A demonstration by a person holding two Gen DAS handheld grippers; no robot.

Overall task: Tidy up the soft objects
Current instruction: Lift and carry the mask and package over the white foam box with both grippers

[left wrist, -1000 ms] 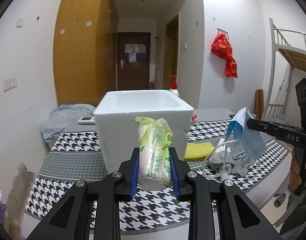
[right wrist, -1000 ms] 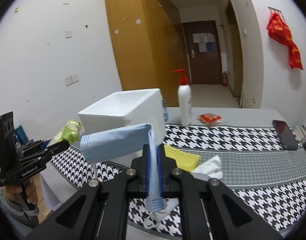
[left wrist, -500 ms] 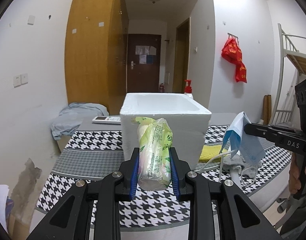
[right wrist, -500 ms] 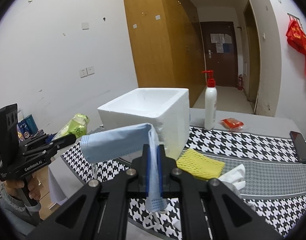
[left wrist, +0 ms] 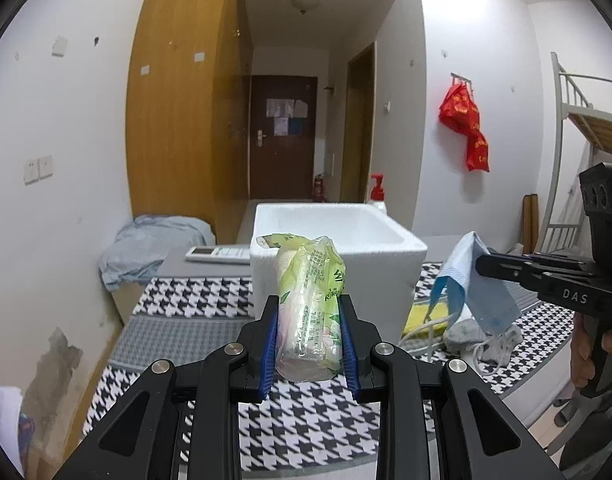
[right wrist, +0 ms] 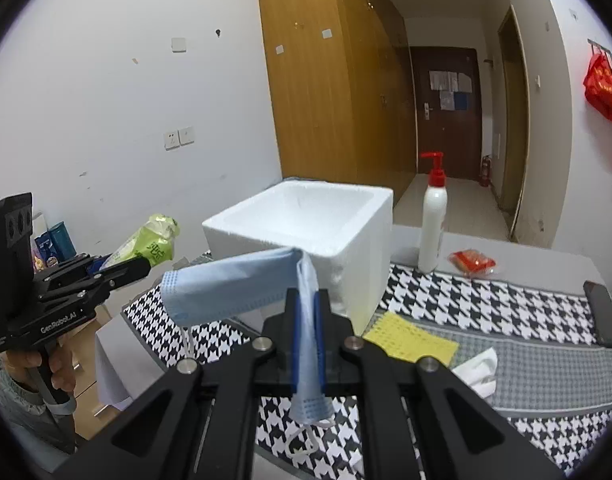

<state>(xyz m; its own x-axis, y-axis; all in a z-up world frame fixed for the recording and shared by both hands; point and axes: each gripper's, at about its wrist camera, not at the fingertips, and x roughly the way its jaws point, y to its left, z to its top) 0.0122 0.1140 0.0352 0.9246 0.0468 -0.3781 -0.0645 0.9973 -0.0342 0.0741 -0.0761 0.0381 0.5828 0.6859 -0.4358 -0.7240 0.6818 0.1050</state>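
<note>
My left gripper is shut on a green tissue pack, held upright in the air in front of the white foam box. It also shows in the right wrist view with the pack sticking out. My right gripper is shut on a blue face mask, which folds over to the left. It also shows in the left wrist view with the mask hanging. The foam box is open on top; no contents show inside it.
On the houndstooth cloth lie a yellow cloth, a white tissue, a phone, a red packet and a pump bottle. A grey sock, a remote and a blue garment show in the left wrist view.
Both grippers have risen and drawn back from the table, each keeping its hold. The foam box looks smaller and lower in both views.
</note>
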